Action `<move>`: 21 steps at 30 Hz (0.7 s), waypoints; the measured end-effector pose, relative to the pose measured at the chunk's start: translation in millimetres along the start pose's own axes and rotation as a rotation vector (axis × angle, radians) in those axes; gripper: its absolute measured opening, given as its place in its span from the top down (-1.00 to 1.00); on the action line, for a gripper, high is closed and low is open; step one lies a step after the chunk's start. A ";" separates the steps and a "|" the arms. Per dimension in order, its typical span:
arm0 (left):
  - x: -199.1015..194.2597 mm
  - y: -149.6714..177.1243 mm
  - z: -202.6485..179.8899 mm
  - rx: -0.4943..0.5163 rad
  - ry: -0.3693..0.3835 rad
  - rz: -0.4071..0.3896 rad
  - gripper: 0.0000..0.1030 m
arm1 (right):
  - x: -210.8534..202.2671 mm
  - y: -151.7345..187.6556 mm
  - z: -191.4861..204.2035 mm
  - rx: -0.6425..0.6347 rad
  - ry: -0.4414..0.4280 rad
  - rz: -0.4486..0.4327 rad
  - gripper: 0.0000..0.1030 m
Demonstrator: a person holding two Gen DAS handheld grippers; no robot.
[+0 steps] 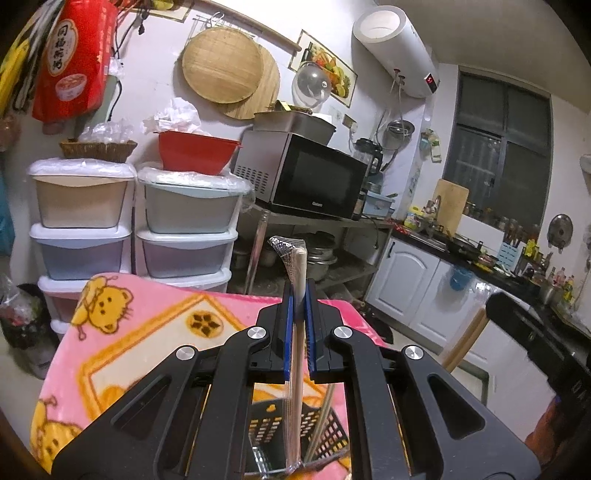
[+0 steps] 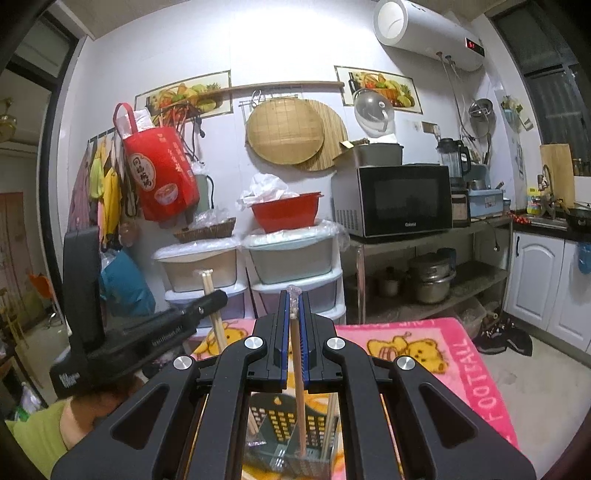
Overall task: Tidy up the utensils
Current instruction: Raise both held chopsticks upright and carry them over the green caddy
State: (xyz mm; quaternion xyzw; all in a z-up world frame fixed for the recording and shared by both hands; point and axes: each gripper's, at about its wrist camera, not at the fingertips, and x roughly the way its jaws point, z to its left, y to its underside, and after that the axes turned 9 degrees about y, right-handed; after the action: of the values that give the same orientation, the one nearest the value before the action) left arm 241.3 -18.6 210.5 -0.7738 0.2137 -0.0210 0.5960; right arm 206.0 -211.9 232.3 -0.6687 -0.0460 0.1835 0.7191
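White walls (image 2: 288, 44) close in a cluttered kitchen under indoor light. A water heater (image 2: 424, 33) hangs high, near a dark window (image 1: 498, 147). Round bamboo trays (image 2: 284, 133) and a red bag (image 2: 159, 173) hang on the wall. A microwave (image 2: 402, 199) sits on a metal shelf (image 2: 436, 240), beside stacked plastic drawers (image 2: 295, 273). White cabinets (image 2: 546, 280) stand on a pale floor (image 2: 539, 387).

Two grippers (image 1: 299, 295), one utensil basket (image 2: 291, 432)
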 end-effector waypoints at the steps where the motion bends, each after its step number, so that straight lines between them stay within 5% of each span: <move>1: 2.1 0.6 0.1 0.003 -0.004 0.000 0.94 | 2.5 -0.5 0.3 0.000 0.000 -0.004 0.90; 21: 32.5 32.7 11.2 0.047 -0.052 0.015 0.94 | 48.9 27.5 -11.9 0.041 0.016 0.031 0.90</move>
State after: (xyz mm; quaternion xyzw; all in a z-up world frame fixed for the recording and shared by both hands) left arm 264.0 -26.5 169.6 -0.7582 0.2033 -0.0013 0.6195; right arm 249.5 -206.2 195.5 -0.6557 -0.0259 0.1902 0.7302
